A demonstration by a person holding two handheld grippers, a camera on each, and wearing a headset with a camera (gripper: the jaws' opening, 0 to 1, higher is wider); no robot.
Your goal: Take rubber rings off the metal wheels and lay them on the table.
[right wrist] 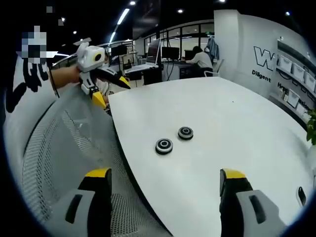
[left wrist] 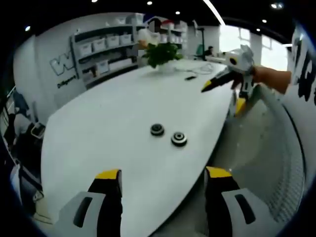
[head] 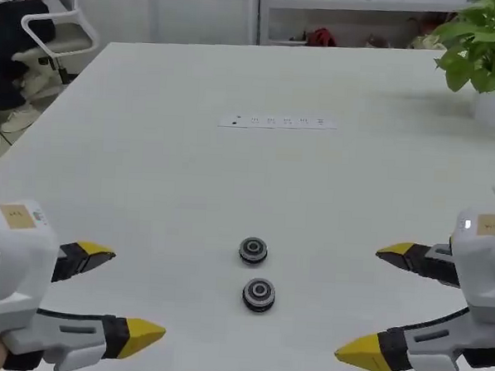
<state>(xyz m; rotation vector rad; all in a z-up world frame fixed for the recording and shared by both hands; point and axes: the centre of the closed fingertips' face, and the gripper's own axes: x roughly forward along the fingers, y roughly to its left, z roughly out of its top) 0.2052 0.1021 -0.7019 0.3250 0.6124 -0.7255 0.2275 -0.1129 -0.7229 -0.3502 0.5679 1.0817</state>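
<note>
Two small metal wheels with black rubber rings lie flat on the white table near its front edge: the farther wheel (head: 253, 251) (left wrist: 157, 129) (right wrist: 185, 132) and the nearer wheel (head: 258, 293) (left wrist: 178, 139) (right wrist: 164, 145), close together but apart. My left gripper (head: 121, 295) (left wrist: 163, 180) stands open at the table's left front, well left of the wheels, with nothing between its yellow-tipped jaws. My right gripper (head: 372, 302) (right wrist: 165, 180) is open too, to the right of the wheels, holding nothing.
A strip of printed labels (head: 277, 121) lies mid-table farther back. A potted plant (head: 484, 48) stands at the back right corner. An office chair (head: 52, 38) sits off the table's left side. Shelving (left wrist: 106, 54) lines the wall.
</note>
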